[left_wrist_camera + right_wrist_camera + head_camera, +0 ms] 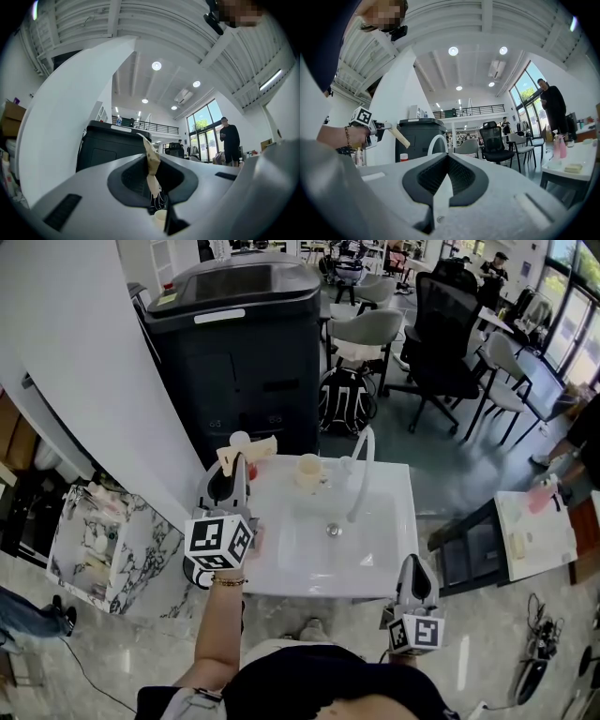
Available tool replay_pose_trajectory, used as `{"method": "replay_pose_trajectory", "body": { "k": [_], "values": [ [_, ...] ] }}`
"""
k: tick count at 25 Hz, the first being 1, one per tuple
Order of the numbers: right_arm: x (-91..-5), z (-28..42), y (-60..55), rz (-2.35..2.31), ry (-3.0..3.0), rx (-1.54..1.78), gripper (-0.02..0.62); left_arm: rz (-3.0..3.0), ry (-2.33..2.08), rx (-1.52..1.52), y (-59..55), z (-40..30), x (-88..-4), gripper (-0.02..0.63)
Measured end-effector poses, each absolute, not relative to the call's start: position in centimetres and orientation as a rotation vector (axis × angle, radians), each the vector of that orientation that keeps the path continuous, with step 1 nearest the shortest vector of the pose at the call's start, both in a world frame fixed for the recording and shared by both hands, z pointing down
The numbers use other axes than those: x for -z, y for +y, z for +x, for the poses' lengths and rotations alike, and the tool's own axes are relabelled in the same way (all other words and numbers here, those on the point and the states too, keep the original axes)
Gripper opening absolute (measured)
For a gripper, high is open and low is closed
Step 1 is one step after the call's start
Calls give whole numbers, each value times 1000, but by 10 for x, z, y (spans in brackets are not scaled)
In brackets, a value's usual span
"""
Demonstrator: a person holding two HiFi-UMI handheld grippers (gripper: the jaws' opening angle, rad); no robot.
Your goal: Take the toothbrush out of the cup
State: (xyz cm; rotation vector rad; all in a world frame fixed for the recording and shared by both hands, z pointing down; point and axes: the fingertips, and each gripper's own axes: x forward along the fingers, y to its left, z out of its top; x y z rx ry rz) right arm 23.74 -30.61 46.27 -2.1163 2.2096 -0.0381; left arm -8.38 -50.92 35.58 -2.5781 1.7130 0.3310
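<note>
A white sink [389,554] has a cream cup [308,472] standing on its back rim, next to the arched white faucet [361,470]. My left gripper [239,463] hovers over the sink's back left corner, left of the cup, shut on a beige paper-wrapped toothbrush [255,450] that sticks up and out past its tips. In the left gripper view the toothbrush [151,161] stands between the jaws of the left gripper [153,190], with the cup [160,217] low below. My right gripper [413,576] rests at the sink's front right edge, shut and holding nothing [443,187].
A large black machine [244,343] stands behind the sink, with a backpack [345,399] and office chairs [450,334] beyond. A marble shelf [103,540] lies to the left and a small white table [534,531] to the right. A person [230,140] stands far off.
</note>
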Motion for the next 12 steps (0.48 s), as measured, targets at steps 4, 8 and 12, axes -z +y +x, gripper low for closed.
{"method": "replay_pose_trajectory", "body": {
  "k": [4,8,12],
  "values": [
    [-460,239,-310,-2111,2211,27,3,-2576,1719,-321,-510,-83,-359,31],
    [-460,237,-312,-2103,2219,25,3,-2578,1725,-317,-512,-84,-361,31],
    [-462,237,-313,-2099,2229,29,3,-2578,1732,-316,-514,-85,-363,31]
  ]
}}
